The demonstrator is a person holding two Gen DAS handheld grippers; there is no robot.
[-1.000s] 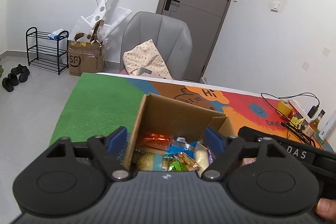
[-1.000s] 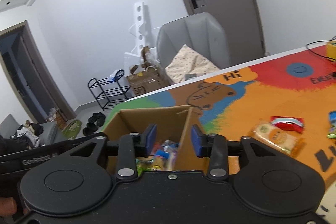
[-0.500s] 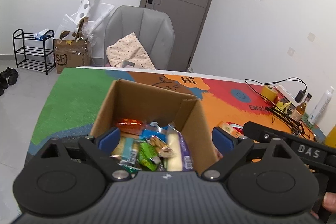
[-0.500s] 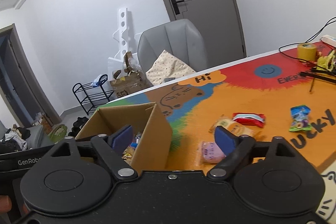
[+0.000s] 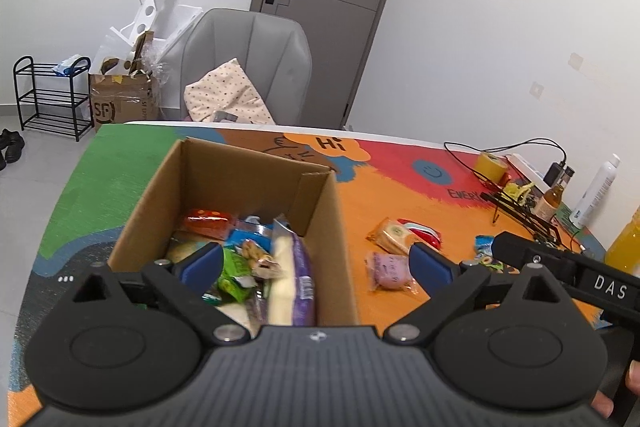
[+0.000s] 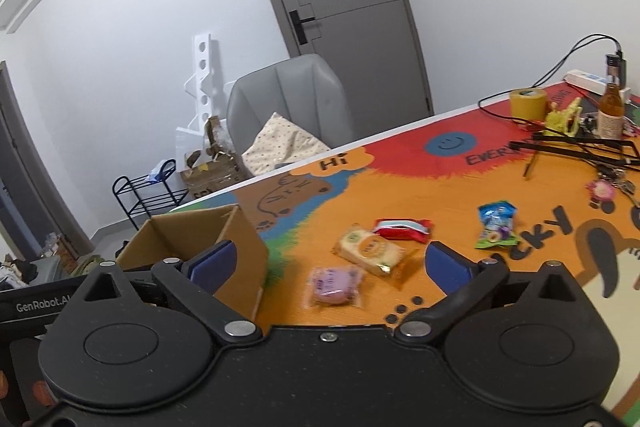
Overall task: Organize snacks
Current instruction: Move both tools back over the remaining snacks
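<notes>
An open cardboard box stands on the colourful table mat, filled with several snack packets. My left gripper hovers over the box's near right corner; its jaws are opening and nothing is between them. The right gripper is to the right of the box, jaws opening, nothing held. Ahead of it on the mat lie a purple packet, a yellow cracker packet, a red packet and a blue-green packet.
At the far right of the table are a yellow tape roll, a brown bottle, a black wire stand and cables. A white bottle stands near that edge. A grey chair is behind the table.
Both grippers have swung right, away from the box's inside toward the loose packets. The right jaws went from nearly shut to wide apart. The left jaws spread further.
</notes>
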